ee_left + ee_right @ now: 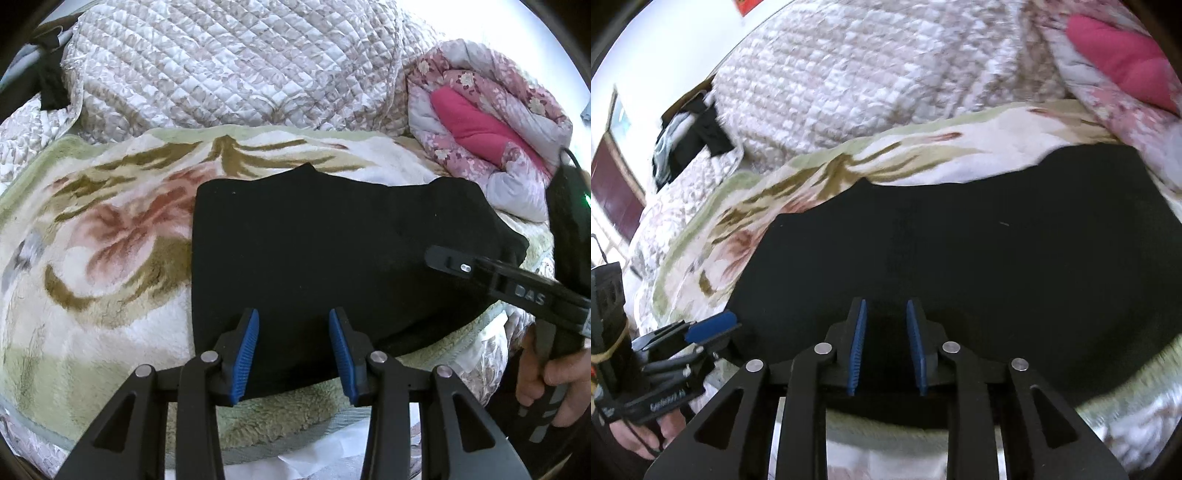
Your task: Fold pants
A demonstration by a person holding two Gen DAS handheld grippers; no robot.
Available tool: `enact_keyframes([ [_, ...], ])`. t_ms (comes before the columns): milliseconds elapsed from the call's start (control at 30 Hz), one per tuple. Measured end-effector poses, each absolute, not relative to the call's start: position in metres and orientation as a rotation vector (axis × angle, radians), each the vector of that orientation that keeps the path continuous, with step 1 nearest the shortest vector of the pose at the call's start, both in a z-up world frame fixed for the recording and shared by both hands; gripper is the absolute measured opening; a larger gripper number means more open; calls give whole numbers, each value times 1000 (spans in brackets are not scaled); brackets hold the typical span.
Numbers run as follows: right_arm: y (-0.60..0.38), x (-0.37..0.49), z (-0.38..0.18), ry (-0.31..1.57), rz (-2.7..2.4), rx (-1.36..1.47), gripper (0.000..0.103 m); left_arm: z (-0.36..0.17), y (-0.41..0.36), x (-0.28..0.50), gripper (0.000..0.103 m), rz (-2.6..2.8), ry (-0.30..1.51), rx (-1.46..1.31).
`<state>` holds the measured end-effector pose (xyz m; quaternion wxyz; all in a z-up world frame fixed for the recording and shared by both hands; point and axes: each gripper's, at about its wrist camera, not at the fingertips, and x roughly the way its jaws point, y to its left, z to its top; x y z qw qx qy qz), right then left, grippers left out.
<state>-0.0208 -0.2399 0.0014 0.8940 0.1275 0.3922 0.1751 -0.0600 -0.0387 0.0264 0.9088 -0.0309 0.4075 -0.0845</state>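
My left hand-held gripper (293, 350) sits low at the near edge of the pants (332, 251), jaws about half apart, nothing between the blue pads (245, 354); black cloth lies under and ahead of them, not pinched. I judge it is parked there to steady that edge, or just waiting.

My right hand-held gripper (885, 345) hangs over the same cloth toward the right side, jaws parted a little, narrower than the left, pads clear of the fabric as far as I can see. Empty.

Pants: black, already folded into a compact, roughly square block, flat on the flower-patterned fleece blanket (110, 236) spread over the bed. The far edge is uneven, with one corner poking up. Flat, soft ground suits folding; I judge the fold is mostly done.

Behind: quilted bedspread (229, 62) heaped up, floral duvet with pink lining (476, 122) at far right.

Writing: raised letters "DAS" on the right tool's arm in the left view. A white printed word on the left tool's body in the right view, too blurred to read.
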Motion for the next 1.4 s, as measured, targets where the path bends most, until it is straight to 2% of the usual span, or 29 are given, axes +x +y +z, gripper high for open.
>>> enact_keyframes([
  [133, -272, -34, -1, 800, 294, 356, 47, 23, -41, -59, 42, -172, 849, -58],
  [467, -365, -69, 16, 576, -128, 566, 55, 21, -42, -59, 43, -173, 848, -56],
  [500, -371, -70, 14, 579, -171, 586, 57, 20, -42, -59, 43, -173, 848, -56],
  [733, -383, -59, -5, 647, -168, 676, 58, 20, -42, -59, 44, -172, 848, -56],
  [800, -385, -51, -4, 644, -156, 689, 62, 20, -42, -59, 45, -172, 847, -56],
  [967, -393, -46, 0, 591, -138, 725, 62, 20, -43, -59, 45, -170, 846, -55],
  [1167, -406, -23, -16, 663, -127, 808, 59, 20, -42, -59, 45, -172, 847, -56],
  [1200, -405, -24, -13, 661, -124, 801, 54, 20, -42, -59, 45, -172, 847, -58],
  [1233, -403, -28, -10, 650, -120, 794, 40, 20, -43, -59, 45, -173, 847, -60],
  [1267, -402, -33, -5, 626, -107, 802, 33, 20, -43, -59, 45, -173, 848, -62],
  [1333, -399, -37, 3, 592, -55, 791, 30, 20, -42, -59, 45, -173, 847, -59],
  [1400, -396, -25, -3, 648, -61, 769, 30, 20, -42, -59, 45, -172, 847, -58],
])
